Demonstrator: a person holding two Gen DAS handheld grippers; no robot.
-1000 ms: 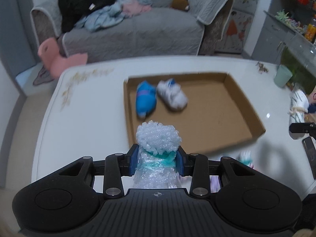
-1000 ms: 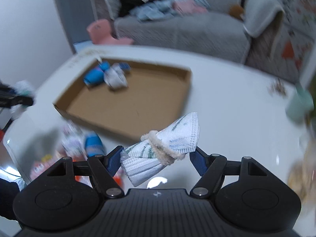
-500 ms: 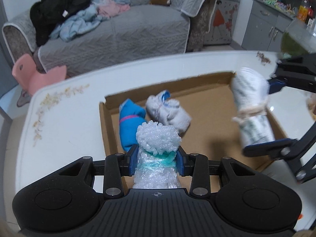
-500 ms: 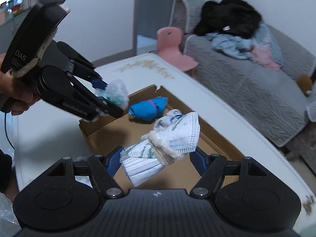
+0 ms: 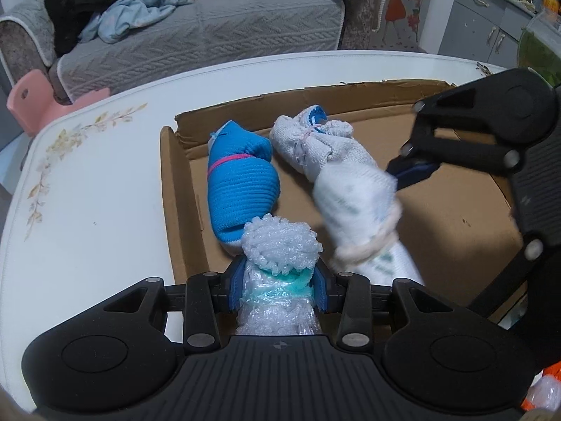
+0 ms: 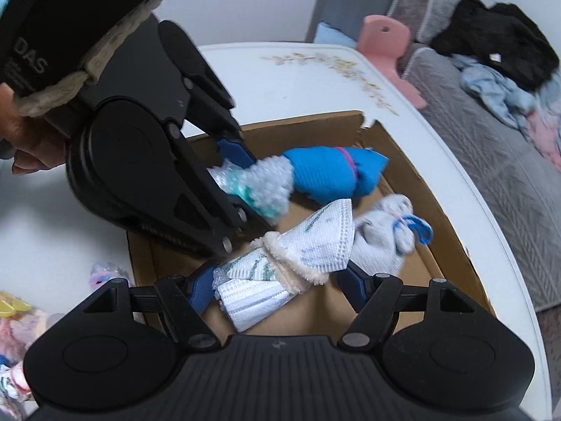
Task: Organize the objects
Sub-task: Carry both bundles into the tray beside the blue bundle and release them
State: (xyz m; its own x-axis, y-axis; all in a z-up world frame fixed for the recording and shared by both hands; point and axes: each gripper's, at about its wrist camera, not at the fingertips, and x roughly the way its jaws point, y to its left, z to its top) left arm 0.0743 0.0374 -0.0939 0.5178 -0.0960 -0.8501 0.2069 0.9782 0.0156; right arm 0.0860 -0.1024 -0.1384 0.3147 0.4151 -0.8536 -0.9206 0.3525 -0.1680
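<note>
Grippers both loaded — left gripper [image 5: 278, 289] pinches a bubble-wrap bundle [image 5: 280, 245], right gripper [image 6: 273, 289] clamps a white bundle [image 6: 298, 256], over the cardboard tray [image 5: 455, 231]; blue roll [image 5: 242, 189] at eleven o'clock.

This is a home living room. Behind the white table [image 5: 105, 182], whose edge bears a painted flower sprig, stands a grey quilted sofa [image 5: 210, 35] heaped with loose clothes [image 5: 133, 17], a pink plastic stool [image 5: 38, 101] sits on the floor just beside the sofa's arm, and to the right of the sofa stands a grey cabinet [image 5: 491, 31] with toys and bottles on top. Beside the sofa's far end a picture of a figure in a red dress [image 5: 399, 3] hangs on a wall or door.
</note>
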